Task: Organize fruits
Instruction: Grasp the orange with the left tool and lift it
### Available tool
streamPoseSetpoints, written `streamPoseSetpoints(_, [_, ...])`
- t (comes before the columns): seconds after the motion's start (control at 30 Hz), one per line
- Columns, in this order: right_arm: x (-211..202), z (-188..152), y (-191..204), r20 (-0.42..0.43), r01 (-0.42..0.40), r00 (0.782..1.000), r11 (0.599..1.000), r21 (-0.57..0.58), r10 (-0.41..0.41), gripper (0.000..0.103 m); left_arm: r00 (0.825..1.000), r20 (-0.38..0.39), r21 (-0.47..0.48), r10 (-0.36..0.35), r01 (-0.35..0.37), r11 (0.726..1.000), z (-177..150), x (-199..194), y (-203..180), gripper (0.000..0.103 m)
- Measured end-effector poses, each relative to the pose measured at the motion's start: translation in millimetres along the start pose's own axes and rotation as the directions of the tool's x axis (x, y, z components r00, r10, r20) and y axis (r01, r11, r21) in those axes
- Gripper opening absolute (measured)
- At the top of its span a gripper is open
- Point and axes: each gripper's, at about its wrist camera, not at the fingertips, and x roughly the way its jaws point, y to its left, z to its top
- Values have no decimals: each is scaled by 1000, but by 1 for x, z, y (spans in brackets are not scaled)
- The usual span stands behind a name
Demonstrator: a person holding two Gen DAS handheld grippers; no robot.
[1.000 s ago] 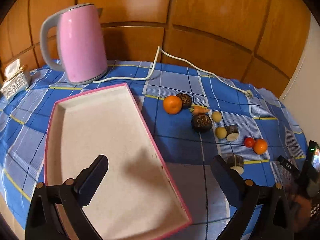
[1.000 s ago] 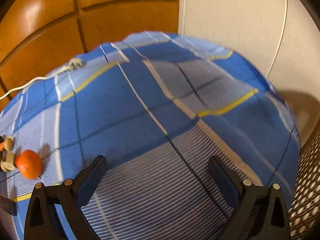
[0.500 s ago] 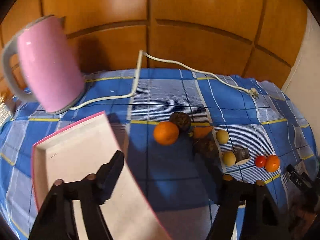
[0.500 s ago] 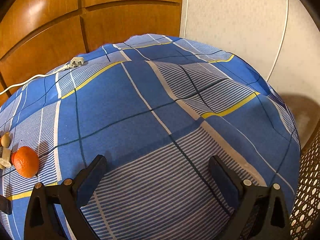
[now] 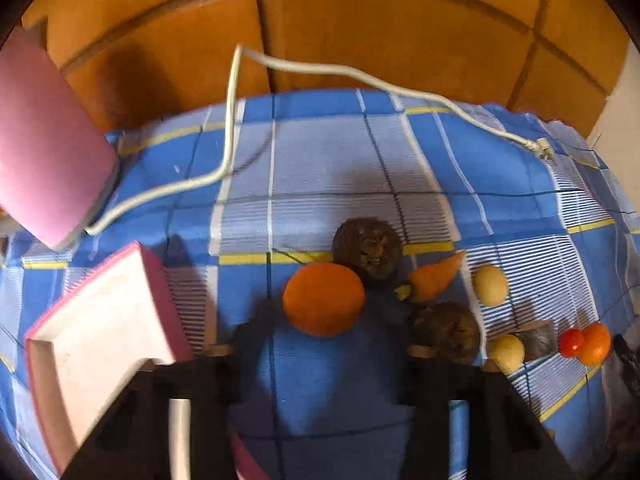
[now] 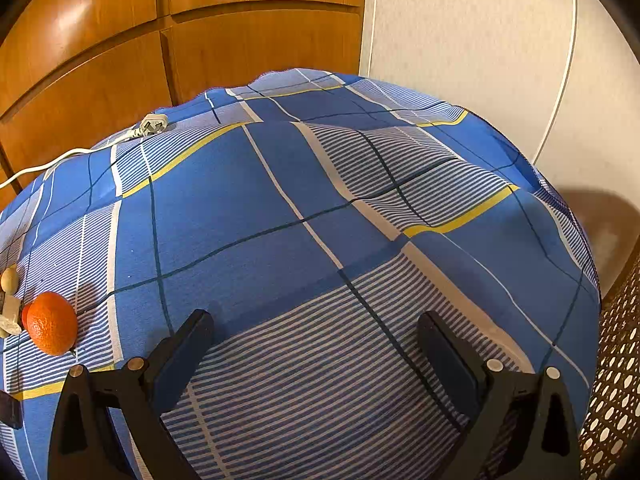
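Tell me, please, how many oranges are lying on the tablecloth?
2. The large orange lies beside the pink tray, just ahead of the left tool. The small orange lies far right, touching a red tomato. None looks hidden.

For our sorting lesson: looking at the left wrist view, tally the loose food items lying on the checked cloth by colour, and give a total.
Orange: 3, the big round orange fruit, the small orange carrot, the small orange fruit
Dark brown: 2, far lumpy ball, near lumpy ball
Pale yellow: 2, far round fruit, near round fruit
Red: 1, small tomato
Total: 8
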Motion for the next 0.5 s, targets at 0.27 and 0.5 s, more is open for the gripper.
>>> streamPoseSetpoints(0.27, [0,1,0,2,2,1000,1000,-3,-2,103,993,97,-31,-64,67,997,-20,-39,-6,38])
streamPoseSetpoints(0.5, [0,1,-1,2,2,1000,1000,-3,-2,103,983,148,-118,-104,122,985,-66,-92,9,39])
